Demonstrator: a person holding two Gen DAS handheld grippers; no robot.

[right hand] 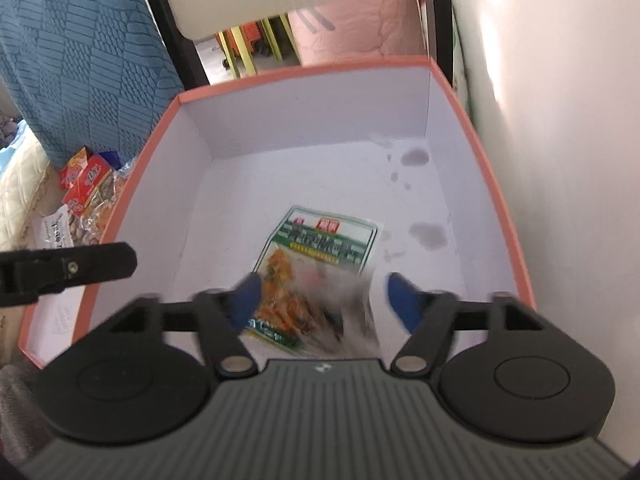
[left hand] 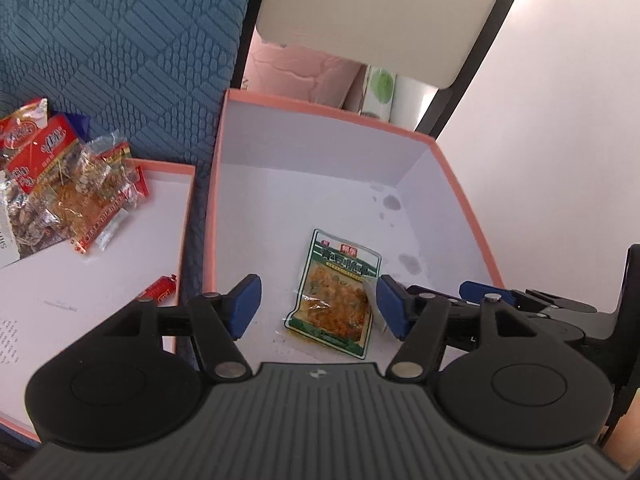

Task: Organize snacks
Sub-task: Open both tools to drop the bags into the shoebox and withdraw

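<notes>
A green snack packet [left hand: 336, 292] lies flat on the floor of an orange-rimmed white box [left hand: 320, 104]. My left gripper [left hand: 316, 304] is open above the packet, its blue pads either side of it. My right gripper [right hand: 324, 300] is open too, low over the same green packet [right hand: 320, 256], with a blurred clear packet [right hand: 344, 312] between its pads, not gripped. The right gripper's blue tip [left hand: 476, 290] shows beside the left one. A pile of red and clear snack packets [left hand: 68, 184] lies on the box lid [left hand: 168, 164] to the left, with a small red sausage stick [left hand: 158, 289].
A blue textured cushion [left hand: 120, 40] stands behind the lid. A chair back [left hand: 380, 12] with black frame rises behind the box. A white wall [left hand: 560, 120] is at the right. Grease stains [right hand: 416, 156] mark the box floor. The left gripper's arm [right hand: 68, 268] shows over the box's left rim.
</notes>
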